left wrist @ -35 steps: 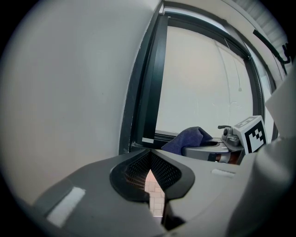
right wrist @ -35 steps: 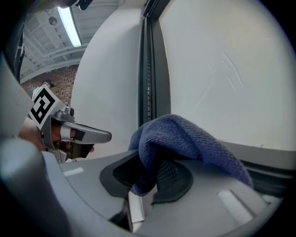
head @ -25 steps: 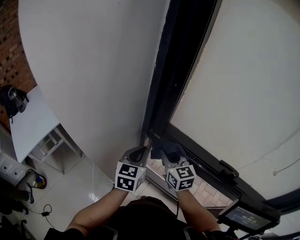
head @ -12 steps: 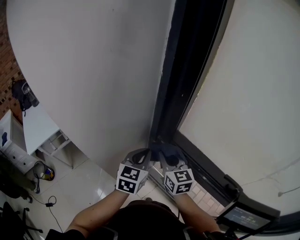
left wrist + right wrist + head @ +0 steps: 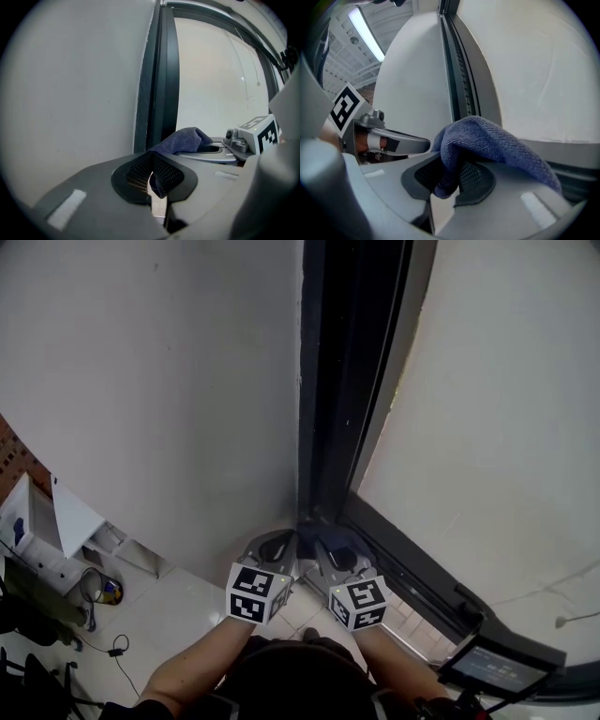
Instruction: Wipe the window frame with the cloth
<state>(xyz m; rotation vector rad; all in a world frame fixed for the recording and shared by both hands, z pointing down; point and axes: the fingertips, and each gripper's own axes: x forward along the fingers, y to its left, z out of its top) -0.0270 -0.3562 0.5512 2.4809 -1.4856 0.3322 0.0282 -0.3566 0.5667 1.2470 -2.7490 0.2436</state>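
Cloth update: we've got the blue thing pinched at both ends. The left tool is closed on one corner and the right tool is clamped on a fold of it, so it bridges the two.

From the head view, both tools sit side by side low down, right at the bottom corner of the window frame, where the dark upright meets the lower rail. The cloth looks bunched up close to that corner, but we can't tell whether it's actually pressing on the frame.

Progress-wise, our guess is early or mid job. Nothing on the frame shows a wiped patch versus a dirty one, so we can't tick anything off. The tall upright above us and the lower rail running off to the right probably both need passes.
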